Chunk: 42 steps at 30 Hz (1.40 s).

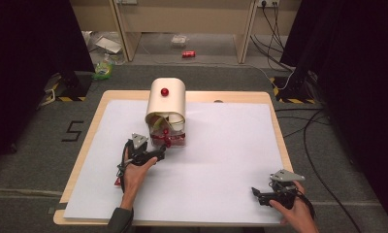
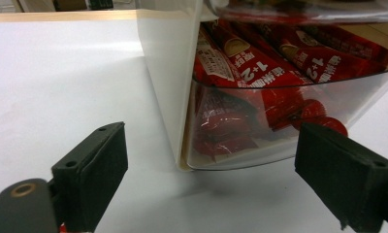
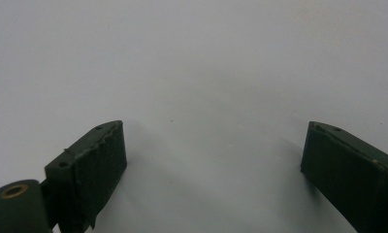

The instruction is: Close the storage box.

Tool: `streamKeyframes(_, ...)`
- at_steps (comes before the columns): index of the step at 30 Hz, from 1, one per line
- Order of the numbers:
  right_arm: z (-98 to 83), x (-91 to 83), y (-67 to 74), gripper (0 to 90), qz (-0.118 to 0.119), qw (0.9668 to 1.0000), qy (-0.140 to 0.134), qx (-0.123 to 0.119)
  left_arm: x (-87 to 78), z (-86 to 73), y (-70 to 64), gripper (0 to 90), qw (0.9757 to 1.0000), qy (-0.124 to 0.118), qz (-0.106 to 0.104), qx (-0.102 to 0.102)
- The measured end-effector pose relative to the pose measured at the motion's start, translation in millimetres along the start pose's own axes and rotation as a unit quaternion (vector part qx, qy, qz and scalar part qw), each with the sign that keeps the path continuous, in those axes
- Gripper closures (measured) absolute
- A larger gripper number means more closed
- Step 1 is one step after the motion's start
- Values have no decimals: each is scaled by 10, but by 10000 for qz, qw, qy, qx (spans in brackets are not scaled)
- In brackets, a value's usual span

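Observation:
A cream box [image 1: 167,104] with a rounded top and a red knob [image 1: 164,91] stands at the back middle of the white sheet. Its clear curved front [image 2: 279,121] holds red sachets [image 2: 260,68] marked "1+2", and a red knob [image 2: 323,121] sits low on that clear front. My left gripper [image 1: 160,151] is just before the box's front left corner. In the left gripper view, my left gripper [image 2: 216,179] is open with nothing between its jaws. My right gripper [image 1: 256,194] rests near the front right of the sheet. In the right gripper view, my right gripper [image 3: 211,170] is open over bare white sheet.
The white sheet [image 1: 221,160] covers a wooden table [image 1: 105,99]. Beyond the table, a red can [image 1: 188,54], a green bag [image 1: 103,70] and cables [image 1: 279,48] lie on the floor. Dark curtains hang at both sides.

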State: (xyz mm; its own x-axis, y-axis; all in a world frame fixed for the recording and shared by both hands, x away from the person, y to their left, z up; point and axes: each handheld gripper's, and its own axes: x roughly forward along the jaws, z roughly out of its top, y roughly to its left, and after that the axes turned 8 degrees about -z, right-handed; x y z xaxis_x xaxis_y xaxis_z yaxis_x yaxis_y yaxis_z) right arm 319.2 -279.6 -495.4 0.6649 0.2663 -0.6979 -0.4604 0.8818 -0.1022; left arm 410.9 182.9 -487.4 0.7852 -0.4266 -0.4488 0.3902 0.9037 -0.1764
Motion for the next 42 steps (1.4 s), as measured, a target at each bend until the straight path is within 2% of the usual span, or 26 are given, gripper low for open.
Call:
streamKeyframes(4, 0, 0, 1, 96, 5, 10000, 3, 9, -1, 7, -13, 111, 10000, 19, 59, 36)
streamKeyframes(12, -1, 0, 1, 95, 4, 10000, 2, 6, -19, -5, -19, 155, 10000, -4, -43, -39)
streamKeyframes(29, 0, 1, -1, 95, 2, 10000, -2, -9, -143, -44, 51, 159, 9992, -83, -171, -347)
streamKeyframes(42, 1, 2, -2, 94, 8, 10000, -3, -15, -186, -80, 39, 159, 9991, -68, -186, -377)
